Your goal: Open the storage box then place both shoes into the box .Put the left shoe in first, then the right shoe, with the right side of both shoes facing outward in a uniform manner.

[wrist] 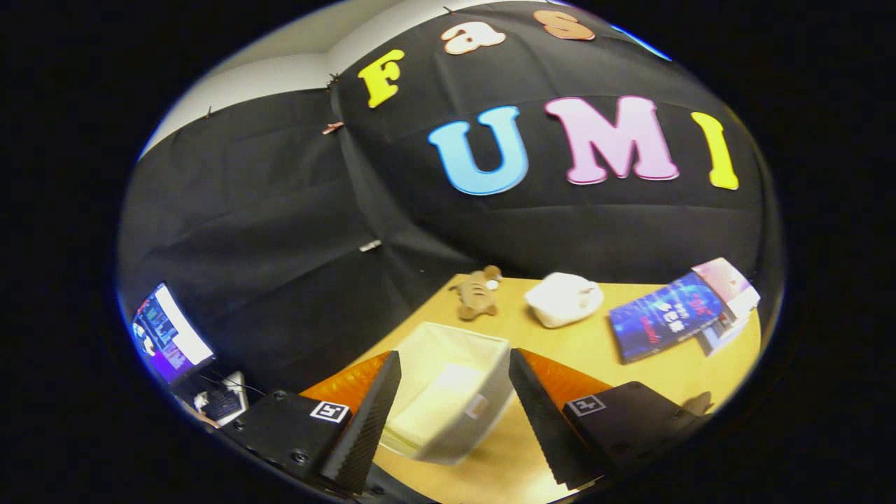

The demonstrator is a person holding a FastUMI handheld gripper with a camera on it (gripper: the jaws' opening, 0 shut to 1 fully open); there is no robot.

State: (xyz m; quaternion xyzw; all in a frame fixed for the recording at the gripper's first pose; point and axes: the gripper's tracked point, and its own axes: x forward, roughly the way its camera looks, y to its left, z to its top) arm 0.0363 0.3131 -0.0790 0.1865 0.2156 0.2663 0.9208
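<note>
One cream fabric storage box (pixel 448 392) sits open-topped on the wooden table (pixel 630 350) between and just beyond the gripper's (pixel 455 406) wide-spread, empty fingers; it looks light and soft-walled, best pinched at a rim.

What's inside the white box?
The box sits between the open claw's fingers, and its pale floor looks bare. No shoes inside. The near corners are hidden by the fingers.

Your gripper (pixel 448 402) has its fingers spread wide, holding nothing. Between them you see the open storage box (pixel 448 399) on the table (pixel 595 350); beyond it lie a plush toy (pixel 478 292), a white shoe (pixel 563 299) and a book (pixel 665 316).
</note>
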